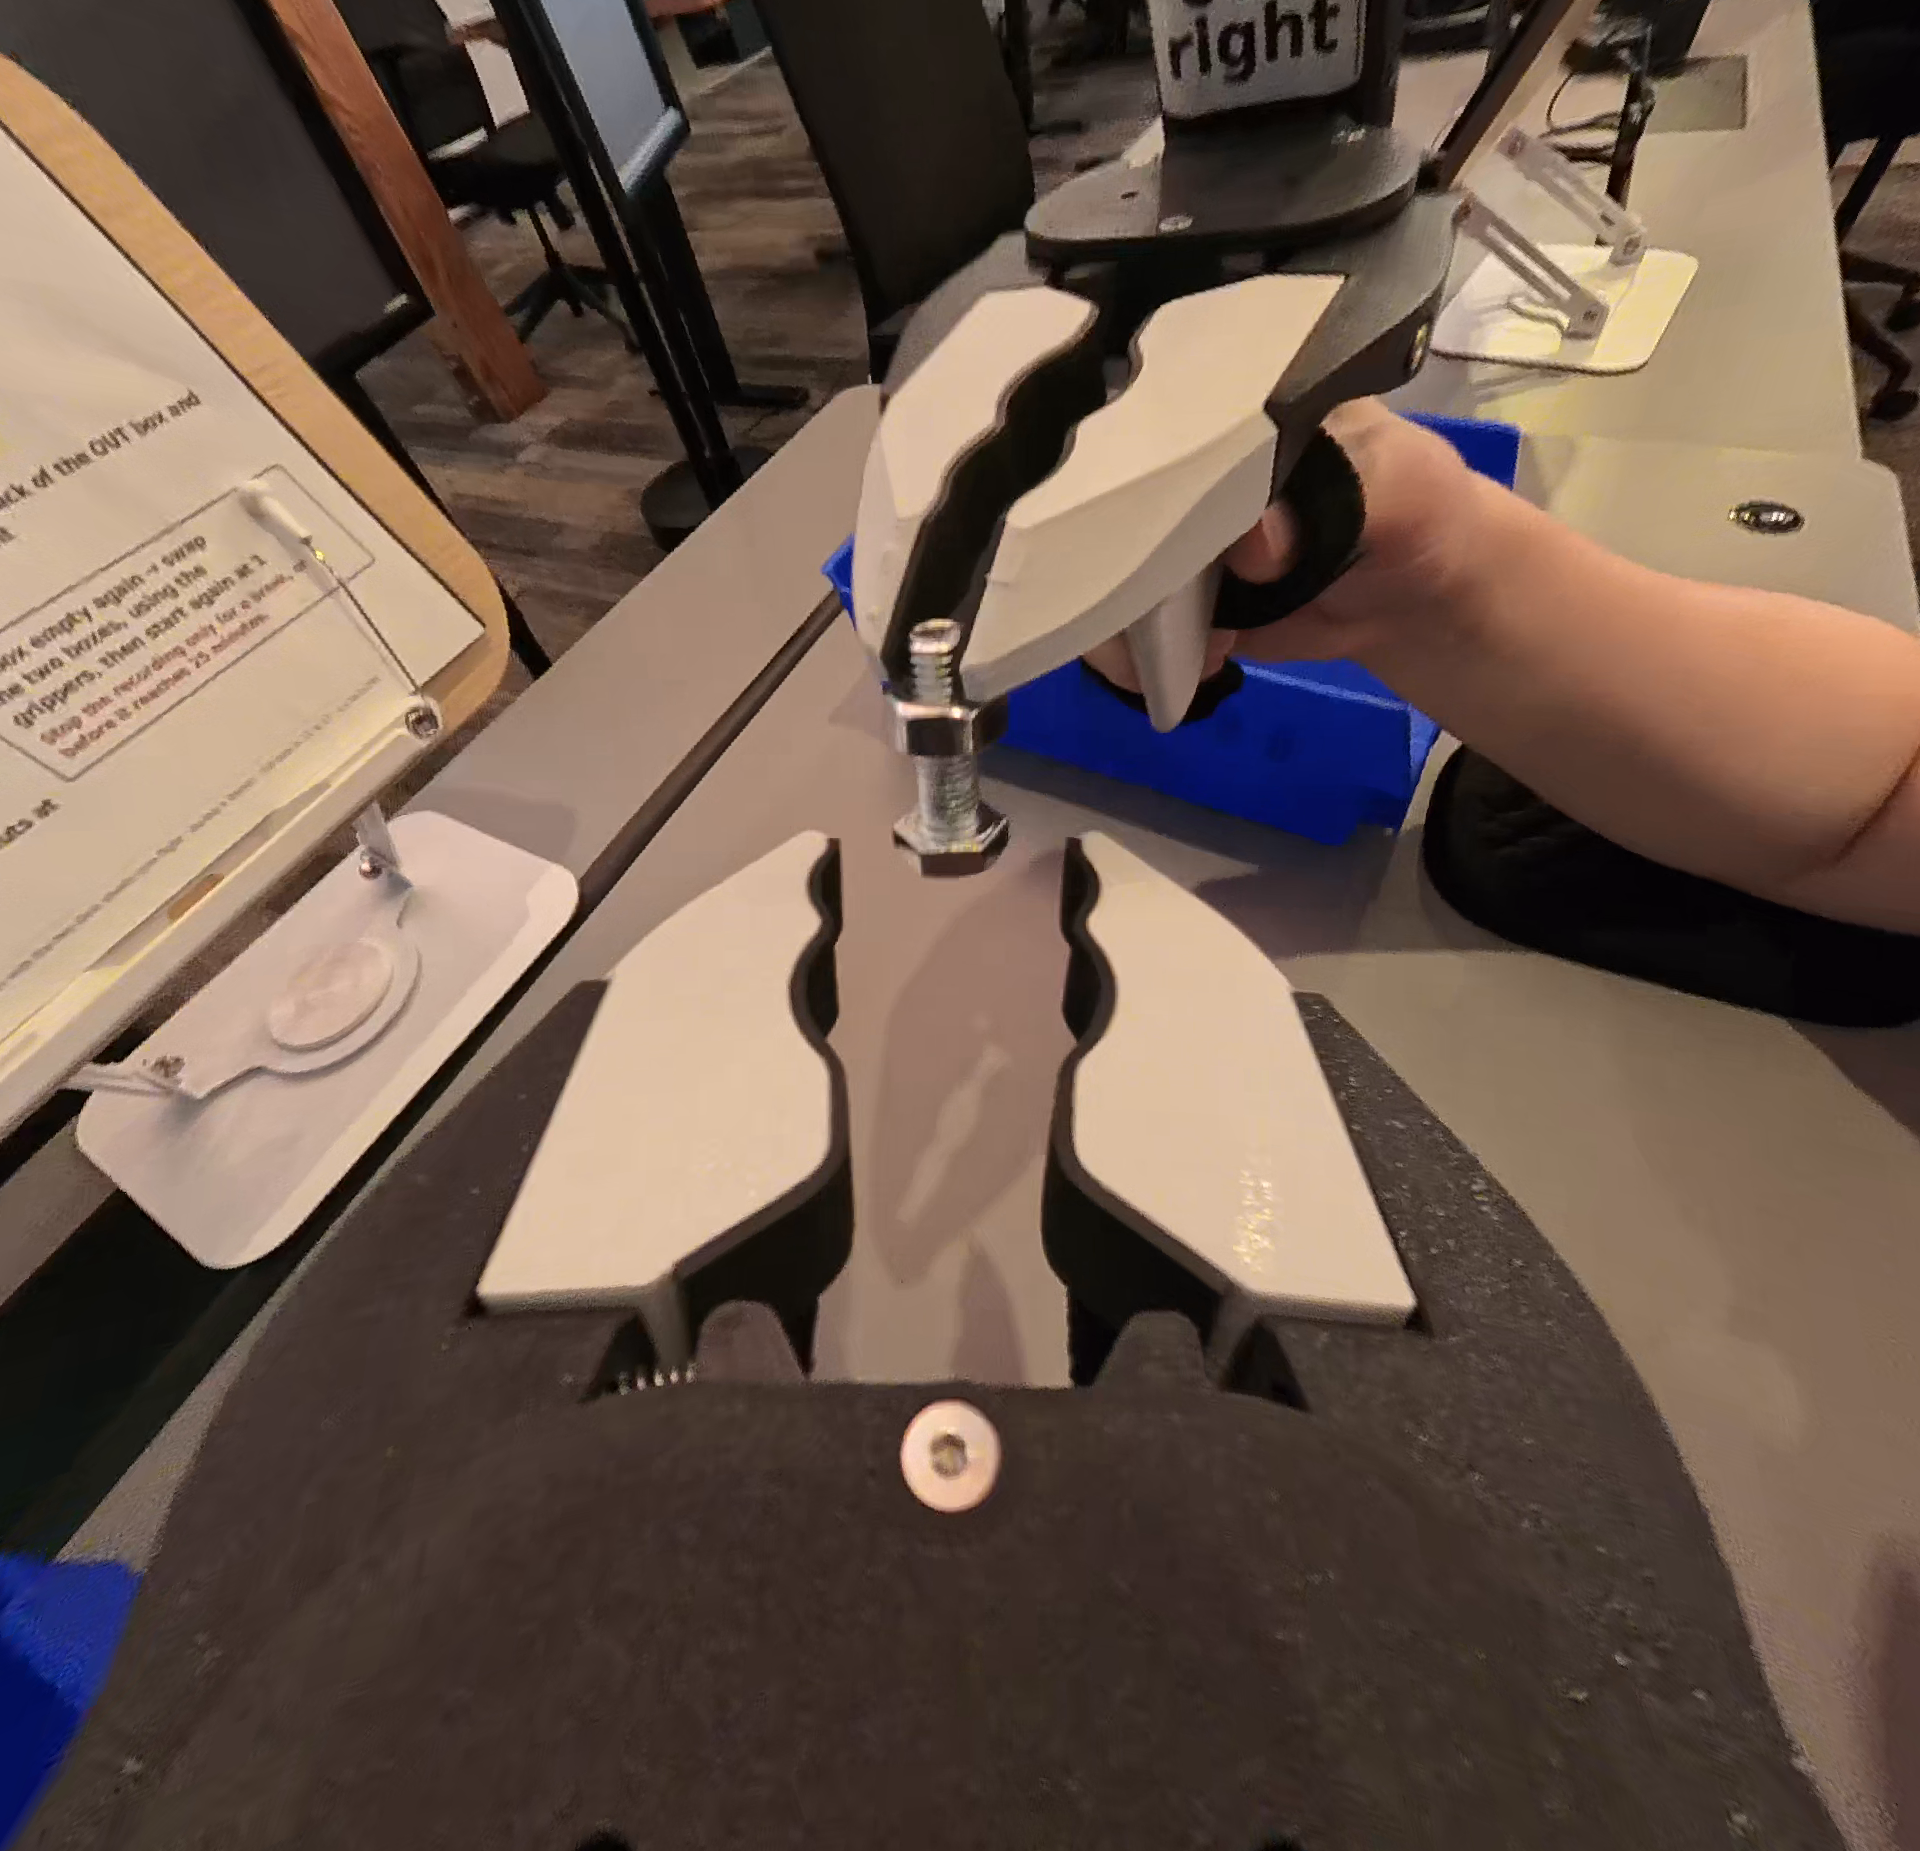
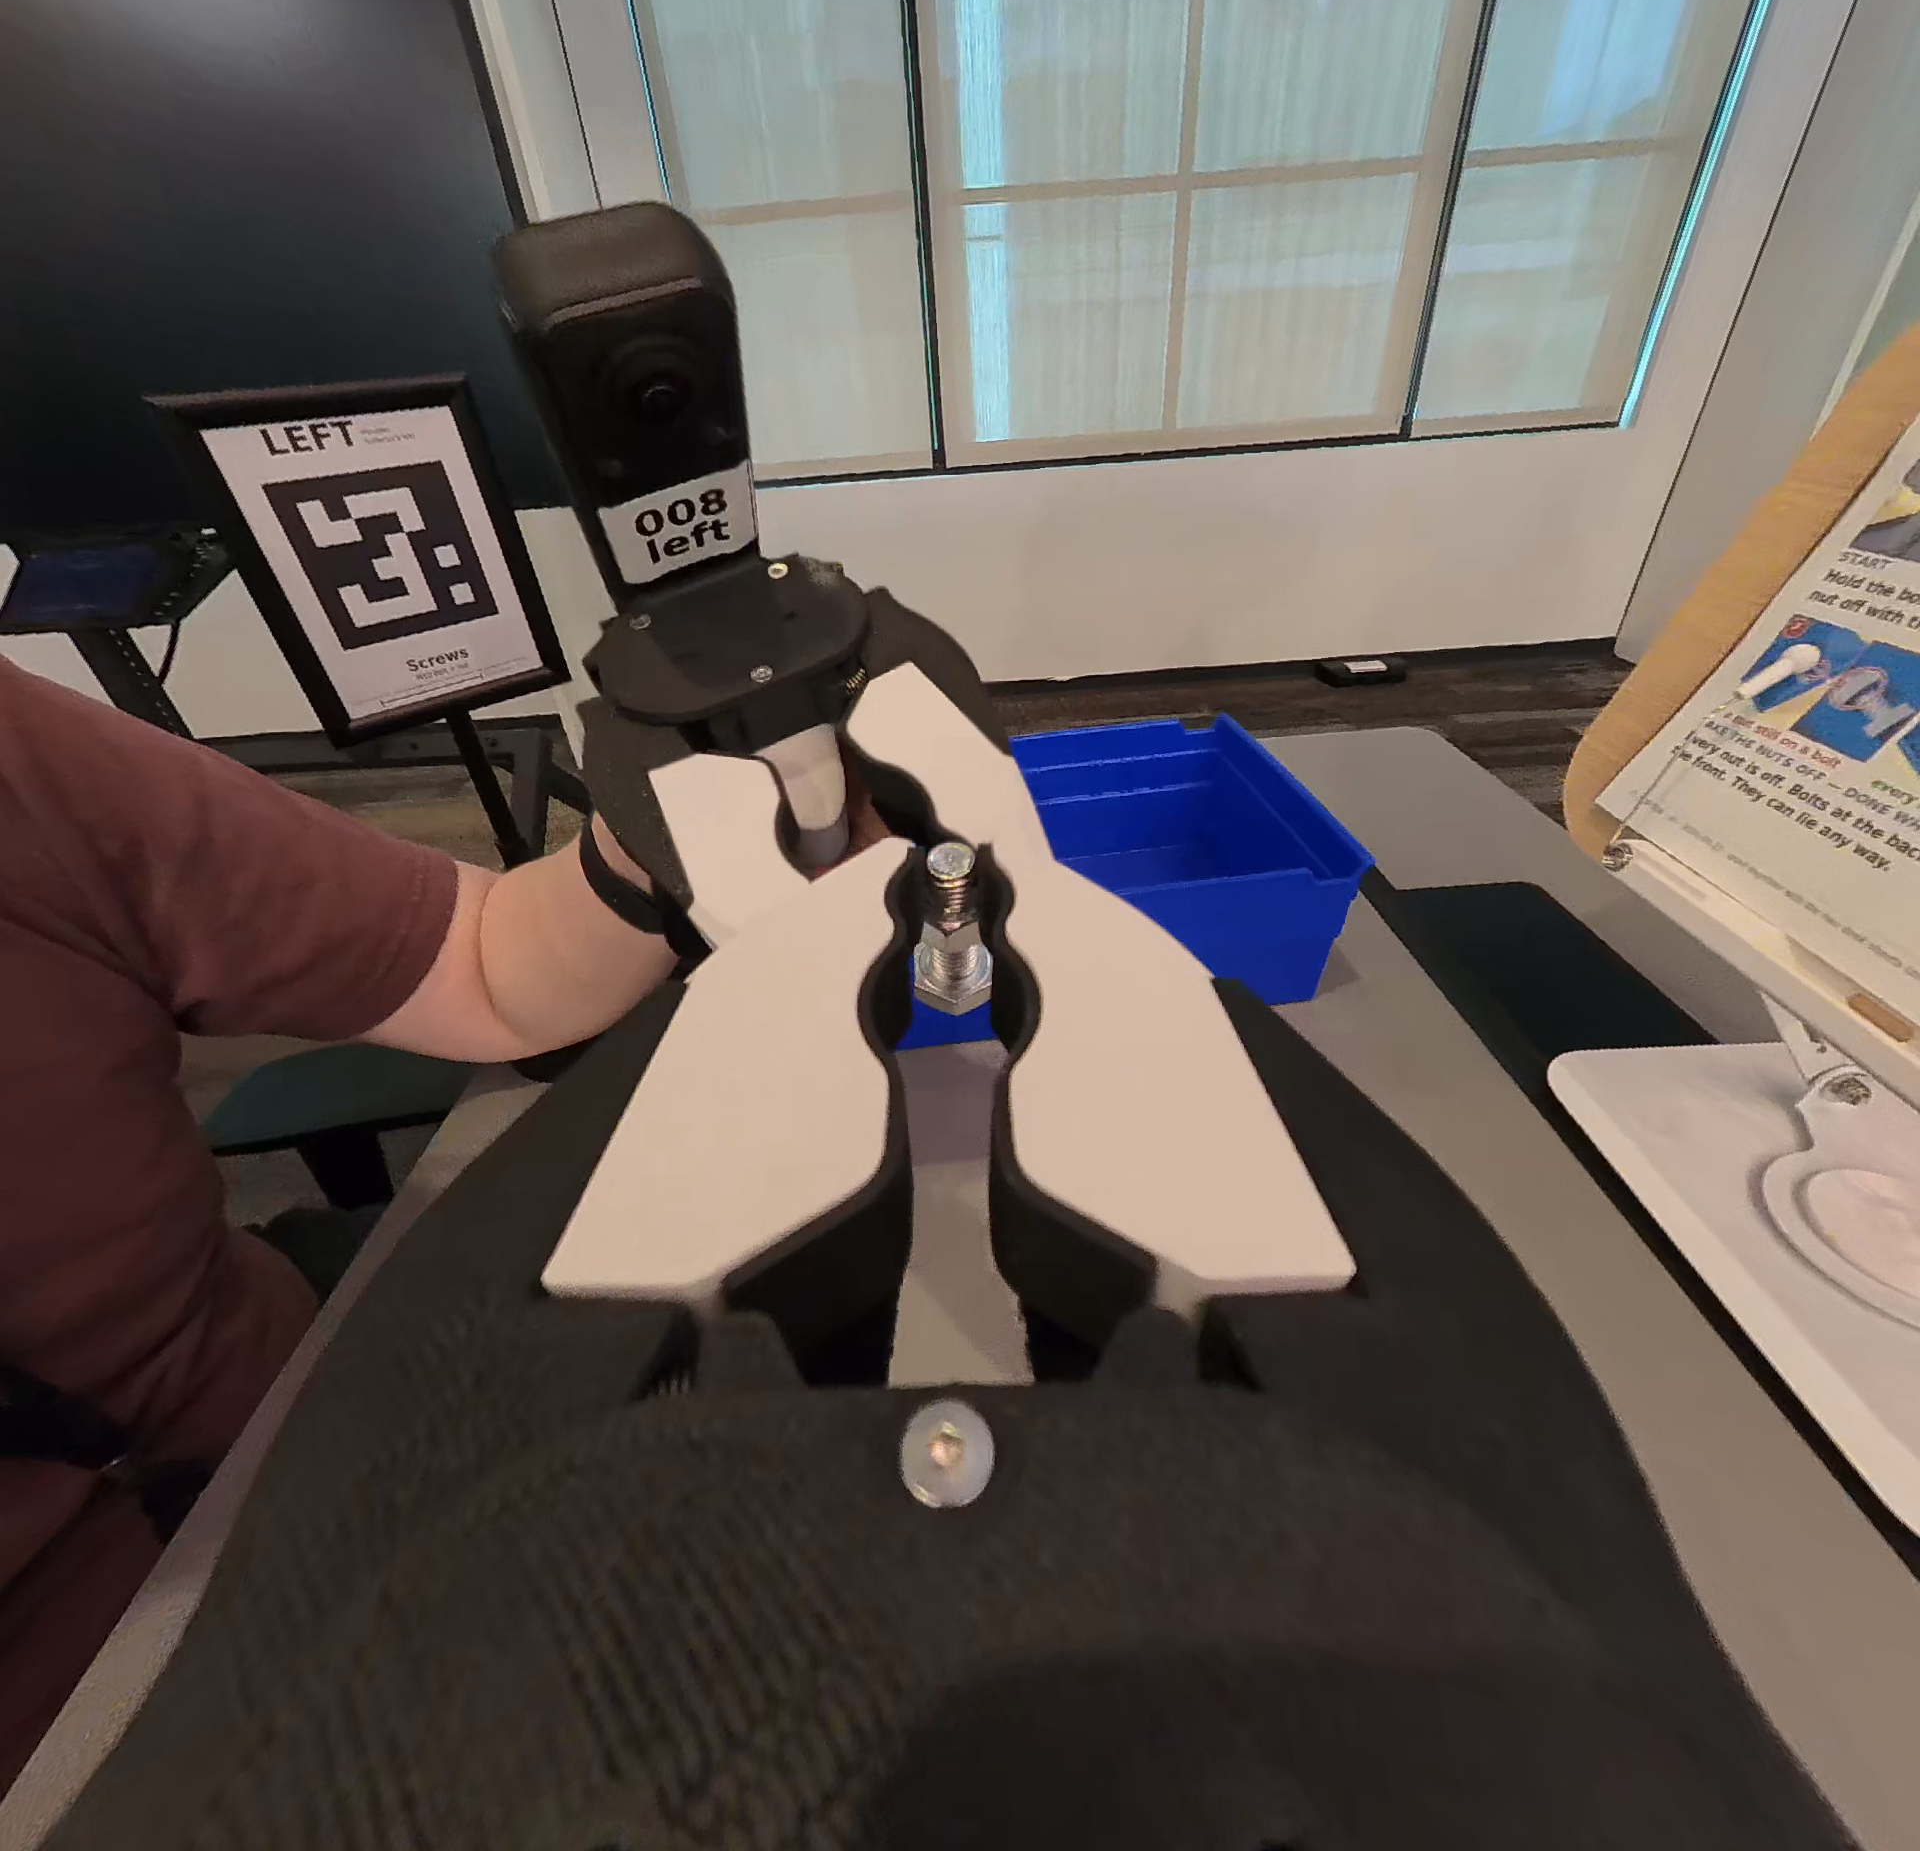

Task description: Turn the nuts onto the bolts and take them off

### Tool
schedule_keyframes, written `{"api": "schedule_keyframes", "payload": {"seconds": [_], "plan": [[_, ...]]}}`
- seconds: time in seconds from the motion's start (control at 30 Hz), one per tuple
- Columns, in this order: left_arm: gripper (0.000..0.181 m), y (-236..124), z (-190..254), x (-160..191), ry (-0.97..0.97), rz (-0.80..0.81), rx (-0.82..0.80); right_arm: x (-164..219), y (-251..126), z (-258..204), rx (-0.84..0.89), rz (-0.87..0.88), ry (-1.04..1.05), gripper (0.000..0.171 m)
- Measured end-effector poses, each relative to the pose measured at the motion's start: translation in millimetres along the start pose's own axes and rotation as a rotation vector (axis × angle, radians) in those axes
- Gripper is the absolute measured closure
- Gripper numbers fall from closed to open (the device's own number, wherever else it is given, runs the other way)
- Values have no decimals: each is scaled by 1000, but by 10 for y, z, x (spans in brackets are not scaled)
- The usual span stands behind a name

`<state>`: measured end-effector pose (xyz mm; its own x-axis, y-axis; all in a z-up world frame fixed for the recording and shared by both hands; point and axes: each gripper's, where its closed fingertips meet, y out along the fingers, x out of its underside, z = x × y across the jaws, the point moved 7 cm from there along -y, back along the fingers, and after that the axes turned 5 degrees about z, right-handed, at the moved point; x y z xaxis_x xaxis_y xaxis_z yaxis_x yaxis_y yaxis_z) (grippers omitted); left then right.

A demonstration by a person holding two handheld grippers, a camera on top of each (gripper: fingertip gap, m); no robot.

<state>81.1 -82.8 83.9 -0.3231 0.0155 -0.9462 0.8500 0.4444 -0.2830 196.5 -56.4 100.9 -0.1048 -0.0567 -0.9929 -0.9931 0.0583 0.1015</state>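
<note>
A silver bolt point(image 1: 940, 793) stands upright with its hex head down and its threaded end up. A hex nut point(image 1: 935, 731) sits partway down its thread. My right gripper point(image 1: 930, 671) comes down from above and is shut on the thread's top end, above the nut. In the right wrist view the bolt point(image 2: 951, 965) and nut point(image 2: 951, 934) show between the right gripper's point(image 2: 951, 866) fingers. My left gripper point(image 1: 951, 856) is open, its tips on either side of the bolt head without touching it; it also shows in the right wrist view point(image 2: 831, 793). Whether the head rests on the grey table point(image 1: 1558, 1126) I cannot tell.
A blue bin point(image 1: 1247, 762) stands just behind the bolt, and looks empty in the right wrist view point(image 2: 1195, 845). An instruction board on a white stand point(image 1: 208, 606) is on the left. A black pad point(image 1: 1662, 897) lies under the person's forearm point(image 1: 1610, 679). A framed marker sign point(image 2: 364, 554) stands beyond the table. My left and right fingertips are right by each other.
</note>
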Motion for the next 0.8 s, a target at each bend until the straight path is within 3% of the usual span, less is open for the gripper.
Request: {"api": "schedule_keyframes", "payload": {"seconds": [0.37, 0.8], "plan": [[162, 59, 66, 3, -39, 78, 133, 9, 24, -84, -108, 3, -7, 161], [163, 22, 88, -3, -54, 68, 200, 7, 51, -117, -136, 19, 16, 161]]}}
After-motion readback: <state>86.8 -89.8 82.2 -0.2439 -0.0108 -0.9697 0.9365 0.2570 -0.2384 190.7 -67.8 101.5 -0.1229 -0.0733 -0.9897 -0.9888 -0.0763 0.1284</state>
